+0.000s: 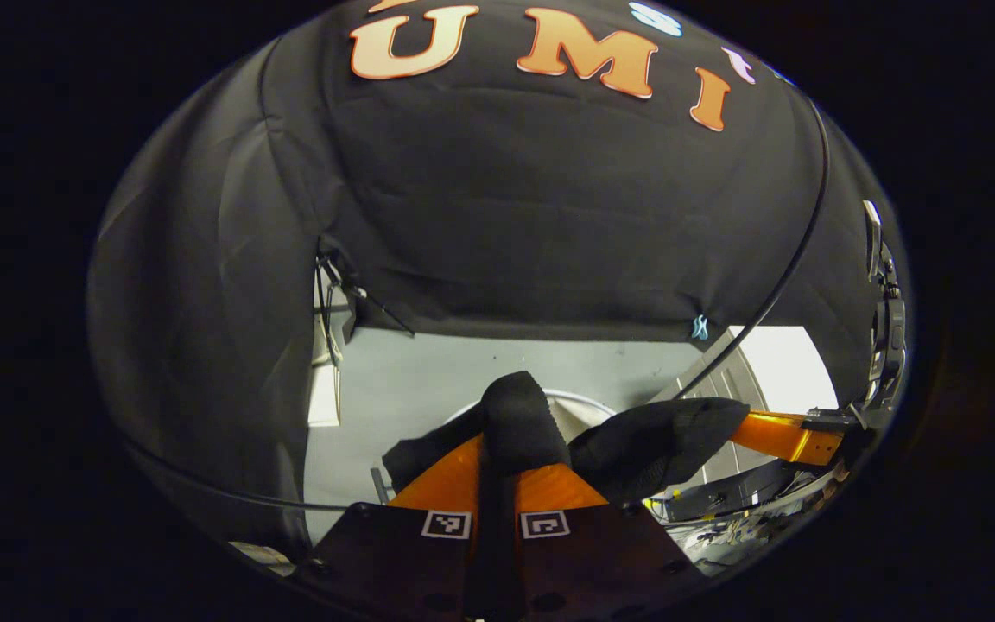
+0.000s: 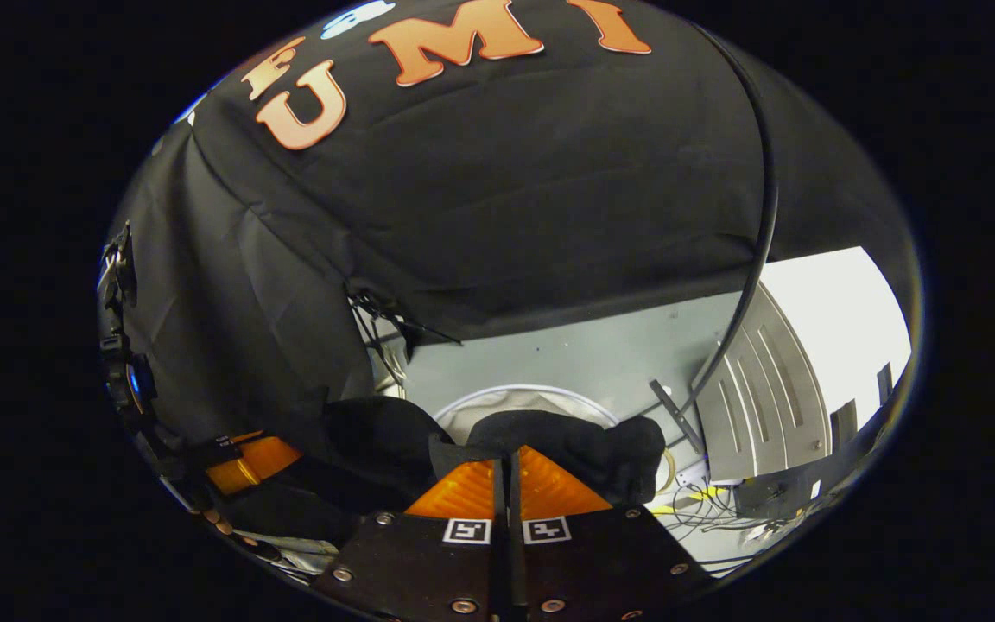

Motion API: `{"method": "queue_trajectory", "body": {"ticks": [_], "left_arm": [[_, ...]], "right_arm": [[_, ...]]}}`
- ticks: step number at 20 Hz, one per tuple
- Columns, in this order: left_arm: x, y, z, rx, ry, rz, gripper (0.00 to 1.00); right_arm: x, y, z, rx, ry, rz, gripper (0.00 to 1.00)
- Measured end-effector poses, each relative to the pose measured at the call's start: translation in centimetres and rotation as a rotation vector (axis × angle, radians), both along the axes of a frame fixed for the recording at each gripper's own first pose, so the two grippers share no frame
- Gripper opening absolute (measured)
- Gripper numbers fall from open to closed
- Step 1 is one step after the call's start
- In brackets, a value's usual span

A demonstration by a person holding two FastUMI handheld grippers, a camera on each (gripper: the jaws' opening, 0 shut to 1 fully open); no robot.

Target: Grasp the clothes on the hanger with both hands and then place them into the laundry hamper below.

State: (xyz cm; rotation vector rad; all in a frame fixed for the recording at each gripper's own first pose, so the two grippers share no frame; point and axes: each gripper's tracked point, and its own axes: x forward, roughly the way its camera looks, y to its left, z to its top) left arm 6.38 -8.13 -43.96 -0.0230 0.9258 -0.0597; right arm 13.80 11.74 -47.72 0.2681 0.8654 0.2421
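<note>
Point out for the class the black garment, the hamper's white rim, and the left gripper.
black garment point(image 1: 519, 415): left gripper view, the fold pinched between the fingers.
hamper's white rim point(image 2: 525, 391): right gripper view, far arc of the rim.
left gripper point(image 1: 495, 471): left gripper view, between its fingertips.

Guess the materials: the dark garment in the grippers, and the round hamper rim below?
Garment: black knit fabric, matte; it folds softly and shows a fine weave, possibly cotton. Hamper: thin pale rim hoop, probably plastic or wire, with light cloth-like lining; too little visible to be sure.
</note>
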Motion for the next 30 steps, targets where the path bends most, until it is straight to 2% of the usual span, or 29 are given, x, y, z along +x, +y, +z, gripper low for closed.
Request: {"method": "queue_trajectory", "body": {"ticks": [2, 3, 6, 9, 13, 14, 15, 16, 17, 18, 19, 20, 22, 23, 24, 25, 26, 28, 29, 30], "left_arm": [[-0.8, 0.3, -1.8, 0.020, 0.050, -0.007, 0.10], [-1.1, 0.5, -2.4, 0.033, 0.063, -0.012, 0.07], [-1.7, 0.9, -3.1, 0.040, 0.093, -0.007, 0.08], [-2.0, 1.7, -2.8, 0.043, 0.092, 0.006, 0.14], [-1.9, 2.4, -1.7, 0.041, 0.075, 0.040, 0.29], [-1.8, 2.5, -1.2, 0.038, 0.067, 0.045, 0.30], [-1.7, 2.7, -0.9, 0.034, 0.062, 0.047, 0.36], [-1.6, 2.9, -0.7, 0.032, 0.057, 0.049, 0.42], [-1.7, 2.8, -0.3, 0.026, 0.053, 0.052, 0.48], [-1.7, 2.8, 0.1, 0.022, 0.049, 0.055, 0.54], [-1.8, 2.8, 0.5, 0.021, 0.044, 0.057, 0.46], [-2.0, 2.9, 0.8, 0.021, 0.039, 0.060, 0.50], [-2.4, 3.2, 1.1, 0.030, 0.036, 0.063, 0.58], [-2.5, 3.1, 1.3, 0.025, 0.037, 0.064, 0.58], [-2.9, 3.1, 1.4, 0.020, 0.042, 0.065, 0.66], [-2.9, 3.2, 1.7, 0.013, 0.043, 0.061, 0.74], [-3.1, 3.2, 1.7, 0.012, 0.040, 0.062, 0.82], [-3.5, 3.5, 2.3, 0.020, 0.035, 0.061, 0.84], [-3.6, 3.5, 2.6, 0.018, 0.032, 0.059, 0.80], [-3.7, 3.6, 3.0, 0.019, 0.028, 0.060, 0.85]], "right_arm": [[-0.7, -0.4, -1.7, -0.029, 0.039, -0.005, 0.00], [-1.0, -0.7, -2.7, -0.047, 0.055, -0.011, 0.00], [-1.9, -1.2, -4.3, -0.093, 0.089, 0.005, 0.05], [-2.0, -1.0, -3.7, -0.124, 0.065, 0.012, 0.08], [-1.9, -1.3, -2.6, -0.132, 0.063, -0.016, 0.15], [-2.0, -1.5, -2.4, -0.133, 0.059, -0.020, 0.21], [-2.0, -1.6, -2.0, -0.139, 0.054, -0.021, 0.23], [-2.1, -1.7, -1.7, -0.144, 0.047, -0.020, 0.38], [-2.1, -1.7, -1.4, -0.151, 0.041, -0.018, 0.30], [-2.3, -2.0, -1.1, -0.161, 0.035, -0.017, 0.36], [-2.5, -2.2, -0.7, -0.166, 0.028, -0.016, 0.38], [-2.6, -2.2, -0.4, -0.169, 0.023, -0.014, 0.44], [-2.9, -2.0, 0.2, -0.166, 0.020, -0.008, 0.44], [-2.9, -2.2, 0.4, -0.171, 0.017, -0.010, 0.54], [-3.1, -2.3, 0.4, -0.175, 0.013, -0.010, 0.51], [-3.3, -2.3, 0.6, -0.177, 0.010, -0.010, 0.62], [-3.4, -2.3, 0.8, -0.181, 0.009, -0.008, 0.67], [-3.8, -2.3, 1.3, -0.189, 0.006, -0.006, 0.73], [-4.0, -2.2, 1.6, -0.191, 0.005, -0.006, 0.86], [-4.1, -2.1, 2.0, -0.191, 0.003, -0.006, 0.90]]}}
